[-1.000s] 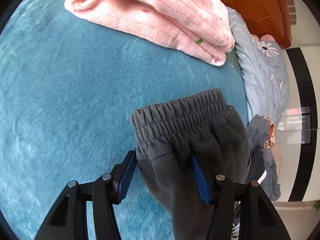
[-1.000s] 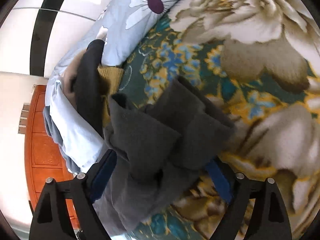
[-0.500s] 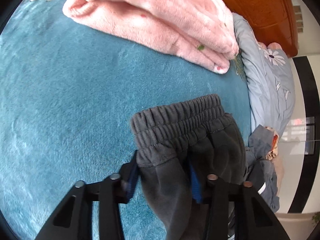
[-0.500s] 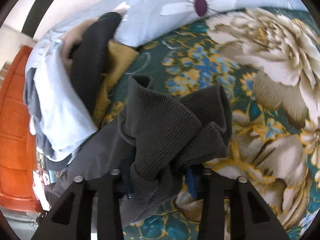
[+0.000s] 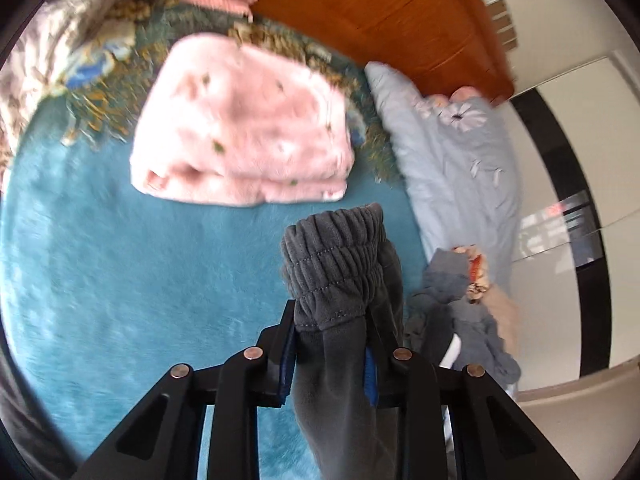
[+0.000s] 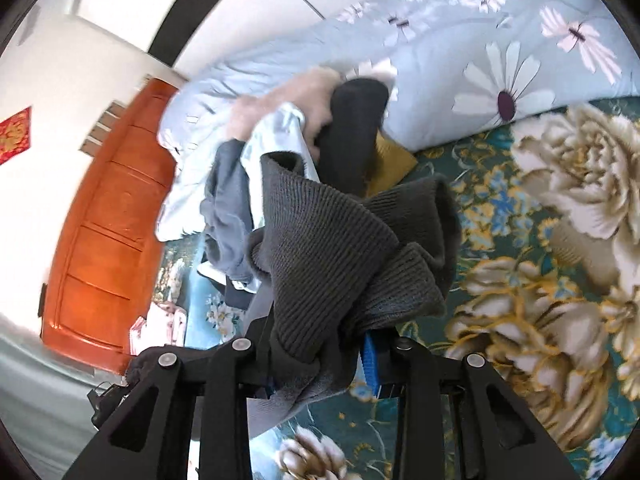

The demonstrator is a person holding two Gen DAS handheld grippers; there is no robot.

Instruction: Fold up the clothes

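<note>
In the left wrist view, a teal plush blanket (image 5: 120, 280) is seen covering the bed, with a folded pink fleece blanket (image 5: 244, 136) lying on it toward the wooden headboard (image 5: 400, 20). The dark grey trousers (image 5: 336, 264) are pinched at the elastic waistband by the left gripper (image 5: 330, 356), its blue pads pressed against the fabric, and the waistband is held above the teal blanket. Further right, a heap of clothes (image 5: 460, 312) is seen beside a pale blue floral duvet (image 5: 460, 152). In the right wrist view, the ribbed cuffs (image 6: 340, 256) of the trousers are clamped in the right gripper (image 6: 324, 364), held over a flower-patterned bedspread (image 6: 540, 280).
</note>
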